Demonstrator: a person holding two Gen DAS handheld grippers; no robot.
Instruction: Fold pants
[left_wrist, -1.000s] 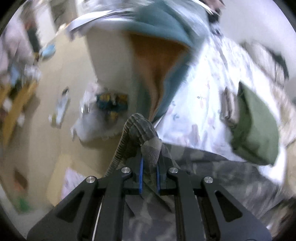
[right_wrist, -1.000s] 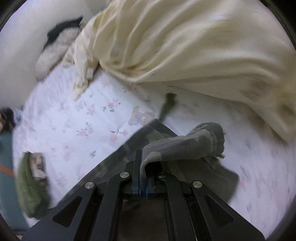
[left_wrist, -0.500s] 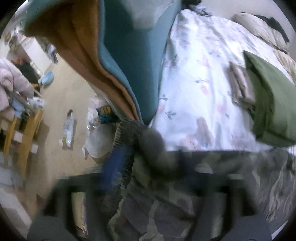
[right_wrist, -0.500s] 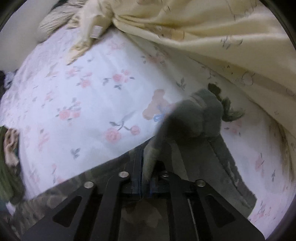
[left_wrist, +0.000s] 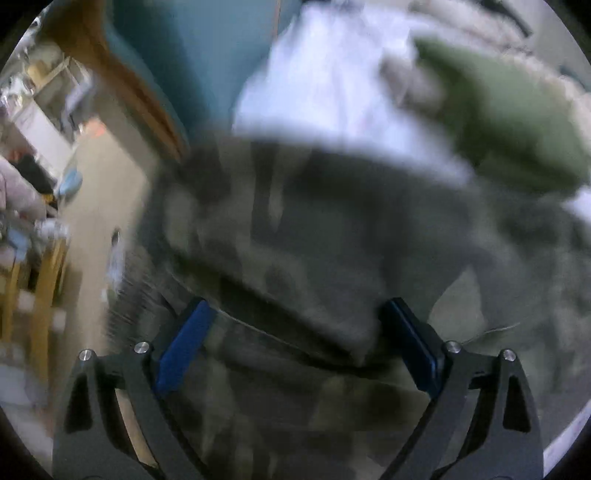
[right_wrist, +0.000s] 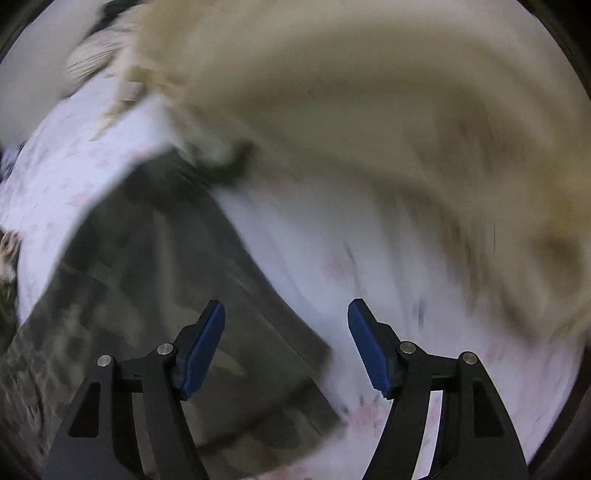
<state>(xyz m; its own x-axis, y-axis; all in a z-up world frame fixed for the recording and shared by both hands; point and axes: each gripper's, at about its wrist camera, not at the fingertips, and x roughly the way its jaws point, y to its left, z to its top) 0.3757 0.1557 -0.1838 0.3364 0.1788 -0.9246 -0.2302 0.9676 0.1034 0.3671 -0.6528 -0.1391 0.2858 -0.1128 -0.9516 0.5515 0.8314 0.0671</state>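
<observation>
The grey camouflage pants (left_wrist: 332, 236) lie on the floral white bedsheet (left_wrist: 332, 85); both views are motion-blurred. My left gripper (left_wrist: 295, 332) is open, its blue pads wide apart just above the pants, with cloth lying between and below them. My right gripper (right_wrist: 286, 343) is open too, over the pants' edge (right_wrist: 155, 280) where it meets the sheet (right_wrist: 351, 236). Neither gripper holds anything.
A folded green garment (left_wrist: 517, 110) lies on the bed right of the pants. A cream blanket (right_wrist: 369, 92) is heaped at the far side. A teal and orange cover (left_wrist: 177, 66) hangs at the bed's left edge, with floor and furniture (left_wrist: 44, 229) beyond.
Both grippers were shut on the pants' cloth; both have opened and let it go. The pants now lie flat on the bed. Both cameras are moving fast.
</observation>
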